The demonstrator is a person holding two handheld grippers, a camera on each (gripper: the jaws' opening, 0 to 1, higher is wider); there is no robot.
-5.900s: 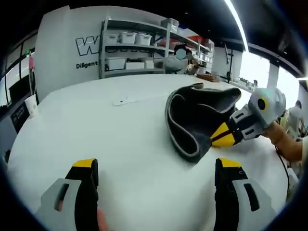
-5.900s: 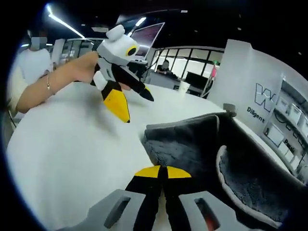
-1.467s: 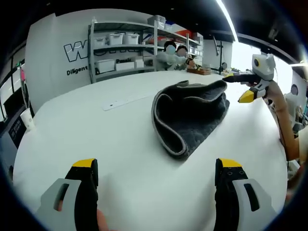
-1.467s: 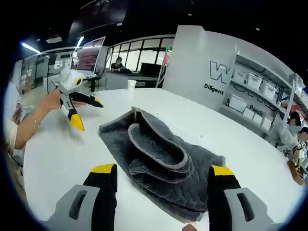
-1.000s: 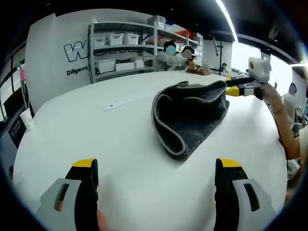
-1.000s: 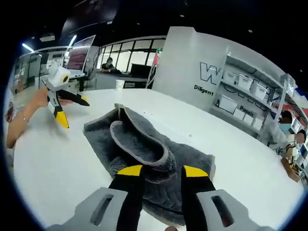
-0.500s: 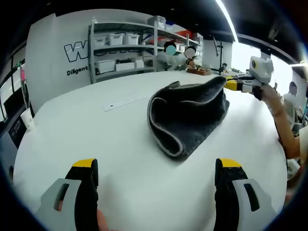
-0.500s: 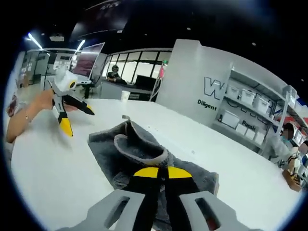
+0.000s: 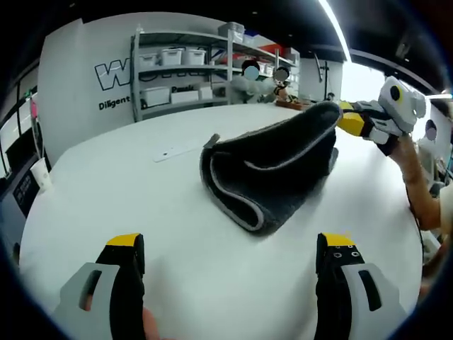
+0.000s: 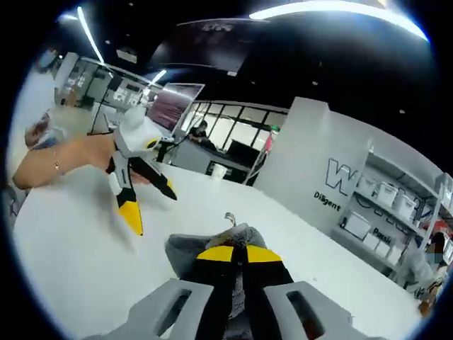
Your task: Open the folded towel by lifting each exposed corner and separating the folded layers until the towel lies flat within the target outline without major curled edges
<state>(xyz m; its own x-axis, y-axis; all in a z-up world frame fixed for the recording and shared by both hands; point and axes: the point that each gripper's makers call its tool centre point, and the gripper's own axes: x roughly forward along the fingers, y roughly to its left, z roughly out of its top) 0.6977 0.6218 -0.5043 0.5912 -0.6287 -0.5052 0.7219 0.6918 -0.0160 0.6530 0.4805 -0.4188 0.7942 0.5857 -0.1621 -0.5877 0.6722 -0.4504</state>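
A dark grey quilted towel with a pale edge binding is lying folded on the round white table, one layer rising off the pile. The right gripper is pinching that raised edge, jaws clamped together on the cloth. The left gripper is hovering near the table with jaws wide apart, gripping nothing.

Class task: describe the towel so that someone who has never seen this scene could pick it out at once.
Start at the big white table. Near its middle sits the towel, a folded dark grey cloth with pale edging. Its far corner is pinched and raised by the right gripper, unlike the flat white strip nearby.
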